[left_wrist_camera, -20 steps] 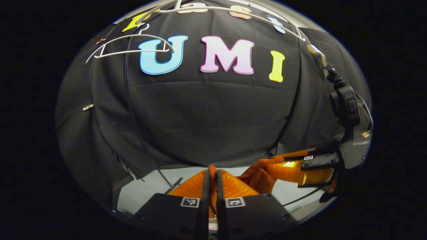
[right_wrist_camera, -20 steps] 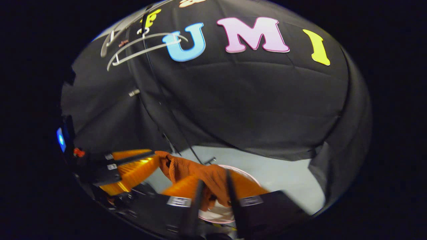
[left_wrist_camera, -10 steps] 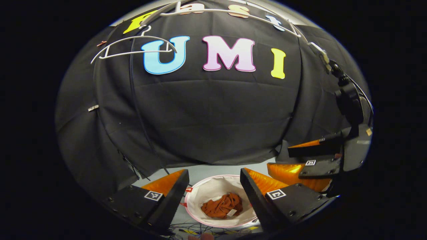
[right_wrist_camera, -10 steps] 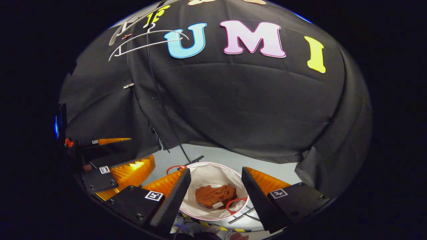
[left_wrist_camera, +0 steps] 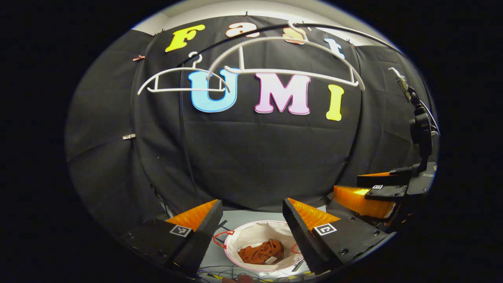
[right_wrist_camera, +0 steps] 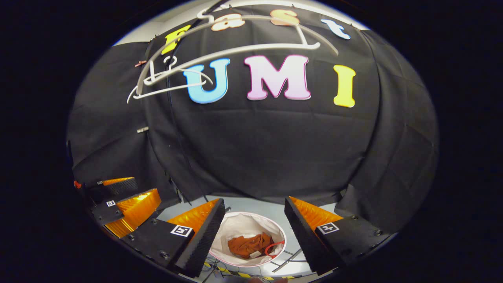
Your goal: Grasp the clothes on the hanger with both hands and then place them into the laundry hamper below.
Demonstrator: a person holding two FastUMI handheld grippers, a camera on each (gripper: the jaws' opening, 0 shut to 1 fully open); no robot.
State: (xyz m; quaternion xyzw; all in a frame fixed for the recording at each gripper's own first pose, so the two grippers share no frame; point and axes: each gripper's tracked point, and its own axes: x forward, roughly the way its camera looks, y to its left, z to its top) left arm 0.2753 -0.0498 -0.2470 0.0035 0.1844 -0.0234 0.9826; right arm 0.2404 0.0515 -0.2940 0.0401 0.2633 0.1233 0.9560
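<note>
Both claws now stand wide apart and hold nothing. In the left gripper view my left claw (left_wrist_camera: 251,230) frames the laundry hamper (left_wrist_camera: 251,236) between its spread fingers, and the right claw (right_wrist_camera: 254,232) does the same in the right gripper view. A second ago each claw was pinched shut on the orange clothes, held up above the floor. Half a second ago the jaws had already sprung open and the garment had dropped. Since then I have raised both claws, so the hamper looks smaller and farther below.

The clothes (left_wrist_camera: 261,251) lie crumpled at the bottom of the white hamper, fully inside its pink-edged rim. The right gripper view shows the same orange heap (right_wrist_camera: 247,244) in the hamper (right_wrist_camera: 235,226), with a red loop handle beside it.

Above, the near white hanger (left_wrist_camera: 283,59) hangs bare on the rail, and a second bare hanger (left_wrist_camera: 180,80) hangs farther back to its left. At the right edge of the left gripper view I see the right claw (left_wrist_camera: 371,188), also open.

I judge the placing done; what remains is only to draw both claws away.
</note>
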